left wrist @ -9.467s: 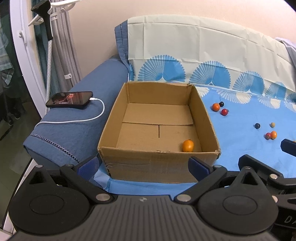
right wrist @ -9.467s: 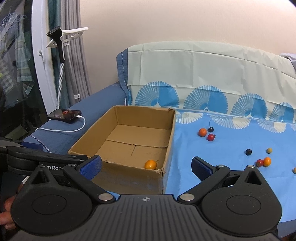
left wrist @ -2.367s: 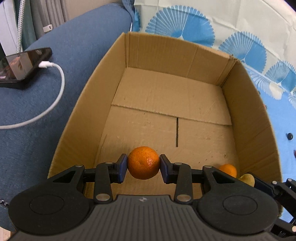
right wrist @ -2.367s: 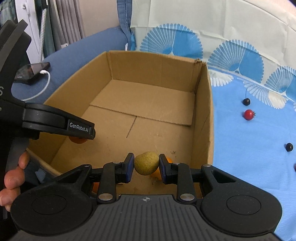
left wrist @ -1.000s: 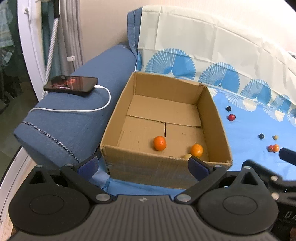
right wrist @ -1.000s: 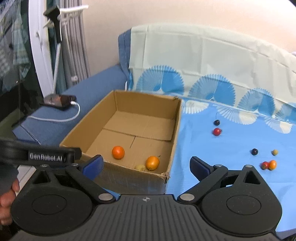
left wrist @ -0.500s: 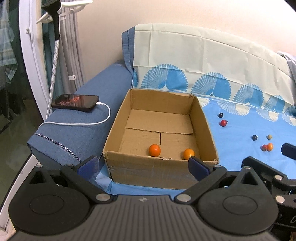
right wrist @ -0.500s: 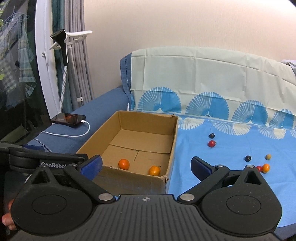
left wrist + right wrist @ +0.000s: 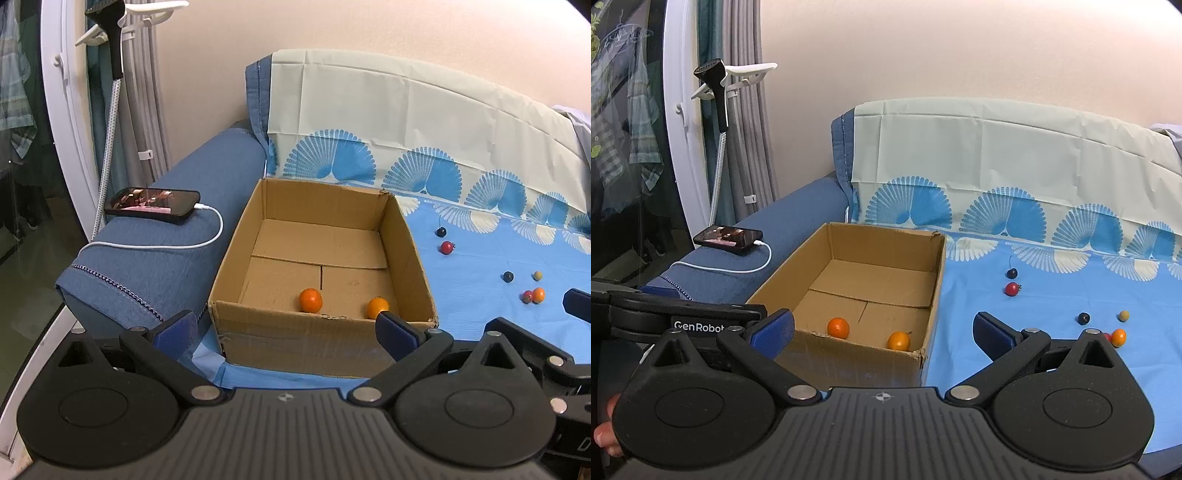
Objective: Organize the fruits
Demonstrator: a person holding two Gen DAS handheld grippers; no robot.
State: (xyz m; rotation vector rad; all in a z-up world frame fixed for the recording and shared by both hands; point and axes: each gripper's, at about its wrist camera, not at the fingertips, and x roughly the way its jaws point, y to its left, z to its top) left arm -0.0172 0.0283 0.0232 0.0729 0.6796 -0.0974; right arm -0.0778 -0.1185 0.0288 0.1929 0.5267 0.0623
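Observation:
An open cardboard box [image 9: 325, 332] [image 9: 849, 365] sits on the blue patterned sheet [image 9: 480, 266]. Two oranges lie at its near wall: one [image 9: 310, 300] [image 9: 838, 328] in the middle, one [image 9: 376, 307] [image 9: 899, 340] to the right. Small fruits rest on the sheet at right: a dark cherry [image 9: 440, 232] [image 9: 1011, 273], a red one [image 9: 447, 247] [image 9: 1011, 288], a dark berry [image 9: 508, 277] [image 9: 1083, 318], a yellowish one [image 9: 537, 275] [image 9: 1123, 315], a red-and-orange pair [image 9: 533, 295] [image 9: 1117, 337]. My left gripper [image 9: 286, 328] and right gripper [image 9: 882, 332] are open and empty, held back from the box.
A phone [image 9: 151, 200] [image 9: 728, 235] on a white charging cable [image 9: 155, 245] lies on the blue sofa armrest left of the box. A white stand with a black handle [image 9: 718, 92] rises by the curtain. A hand [image 9: 607, 435] holds the left tool.
Both grippers let go of an orange and a yellowish fruit in the box, opened and pulled back and upward. Over the last second the view has widened a little more.

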